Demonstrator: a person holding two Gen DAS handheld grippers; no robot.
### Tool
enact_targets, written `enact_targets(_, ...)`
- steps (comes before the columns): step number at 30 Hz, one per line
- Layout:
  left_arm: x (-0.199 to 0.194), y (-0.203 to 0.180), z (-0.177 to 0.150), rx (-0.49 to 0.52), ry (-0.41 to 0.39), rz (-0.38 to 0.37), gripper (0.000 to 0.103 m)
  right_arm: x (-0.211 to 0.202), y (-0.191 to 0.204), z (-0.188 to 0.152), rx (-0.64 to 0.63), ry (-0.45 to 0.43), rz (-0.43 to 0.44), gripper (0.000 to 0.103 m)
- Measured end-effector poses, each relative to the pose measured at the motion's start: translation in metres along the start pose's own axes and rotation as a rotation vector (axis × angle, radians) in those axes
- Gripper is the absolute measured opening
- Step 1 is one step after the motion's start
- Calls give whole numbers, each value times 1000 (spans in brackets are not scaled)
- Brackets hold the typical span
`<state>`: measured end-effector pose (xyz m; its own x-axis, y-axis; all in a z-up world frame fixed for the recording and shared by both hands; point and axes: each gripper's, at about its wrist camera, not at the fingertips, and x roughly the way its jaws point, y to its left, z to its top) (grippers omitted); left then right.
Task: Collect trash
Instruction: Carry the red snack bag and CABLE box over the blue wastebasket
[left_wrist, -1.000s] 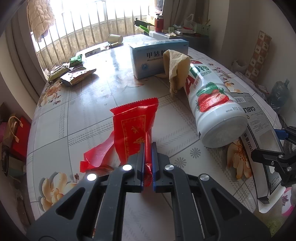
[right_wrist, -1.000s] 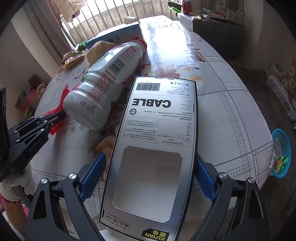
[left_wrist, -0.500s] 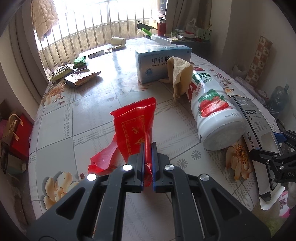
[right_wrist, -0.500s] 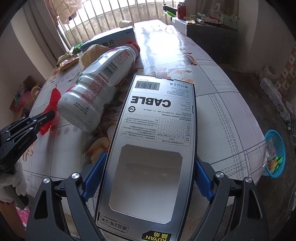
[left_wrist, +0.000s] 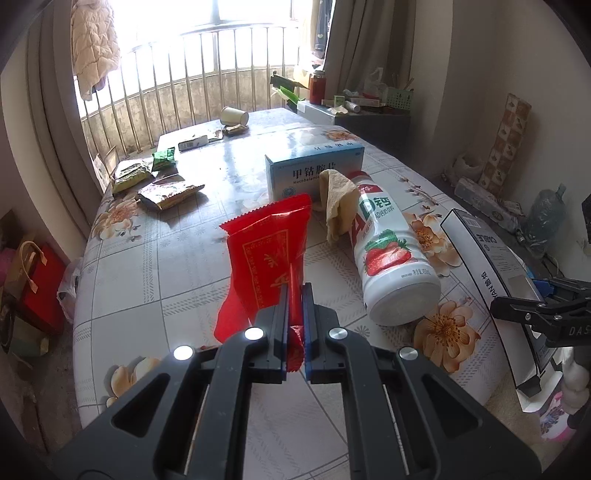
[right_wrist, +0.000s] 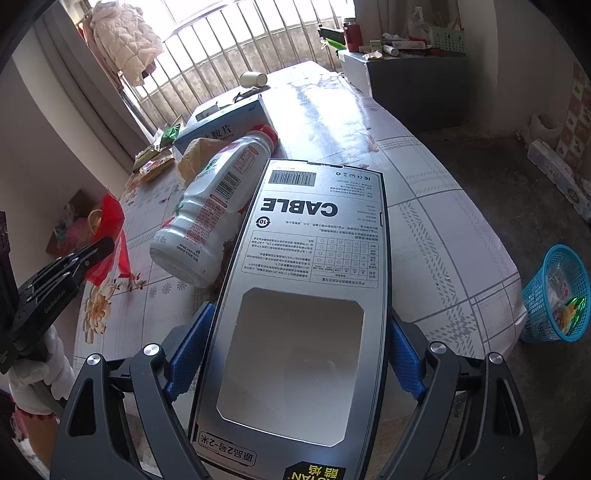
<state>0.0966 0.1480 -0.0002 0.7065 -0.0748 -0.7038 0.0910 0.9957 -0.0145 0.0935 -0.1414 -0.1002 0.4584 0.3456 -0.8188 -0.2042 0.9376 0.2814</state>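
Two grippers lift trash from a floral-clothed table (left_wrist: 155, 266) beside a barred window.

The left gripper (left_wrist: 294, 295) has its jaws nearly together, pinching a red wrapper (left_wrist: 269, 247) that hangs clear above the cloth. The right gripper (right_wrist: 295, 343) holds its blue pads (right_wrist: 186, 354) wide against both long edges of a grey cable box (right_wrist: 314, 251), raised at the table's edge. A white strawberry-drink bottle (left_wrist: 388, 258) lies on its side between them, a tan cloth (left_wrist: 338, 203) draped over its neck, seemingly touching a blue medicine box (left_wrist: 314, 166). A blue basket (right_wrist: 557, 295) stands on the floor.
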Motion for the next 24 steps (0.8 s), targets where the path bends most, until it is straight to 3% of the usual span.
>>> enact_targets(8,-33,-30,18,49,-82,-57,5,-24,-20,-1,67,-39,87,83)
enact_targets(16,-49,-79,36,125,-133,-141,5,-56,-53,-7,132,-111,92,83)
enact_targets(24,-46,-140,51,215,-128,-253,5,-77,-105,-24,253,-160,62,83)
